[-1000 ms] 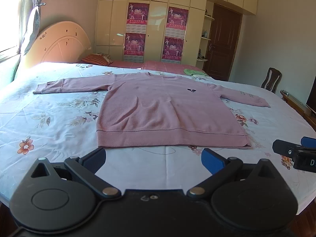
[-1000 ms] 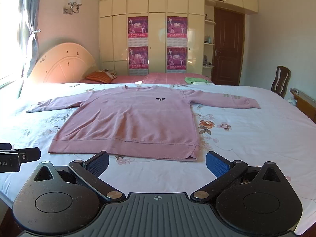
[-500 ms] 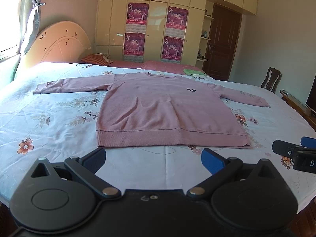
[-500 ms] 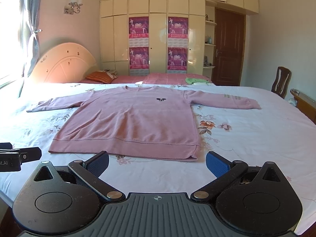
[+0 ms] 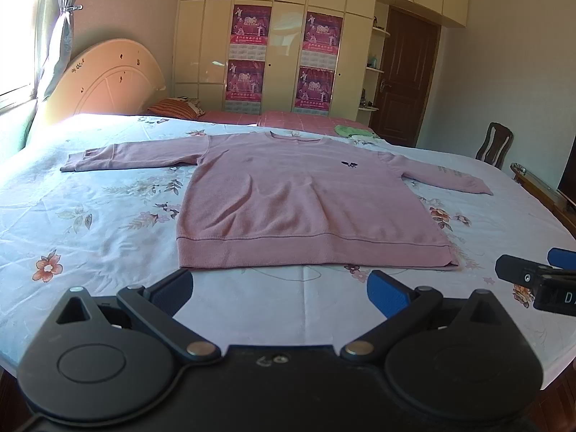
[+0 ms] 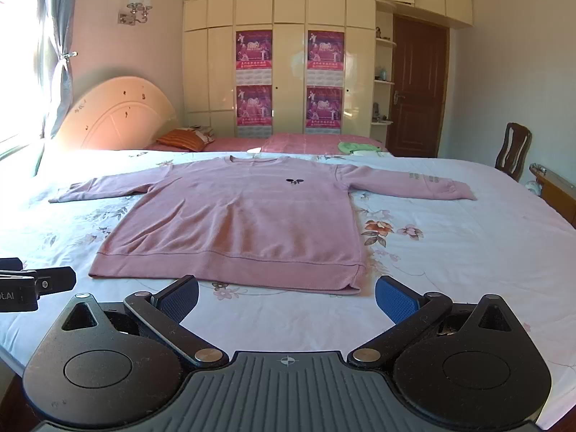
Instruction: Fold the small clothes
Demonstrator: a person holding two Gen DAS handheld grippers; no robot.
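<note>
Nothing has moved since the earlier frames: the pink sweater lies flat and unfolded on the bed, sleeves spread. Left gripper and right gripper hover short of its hem, spread wide, empty; folding not begun

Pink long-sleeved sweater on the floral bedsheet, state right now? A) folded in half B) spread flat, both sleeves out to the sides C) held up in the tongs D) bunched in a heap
B: the pink long-sleeved sweater lies flat on the floral bedsheet with both sleeves stretched sideways, while the left tongs and right tongs are open and short of its hem.
</note>
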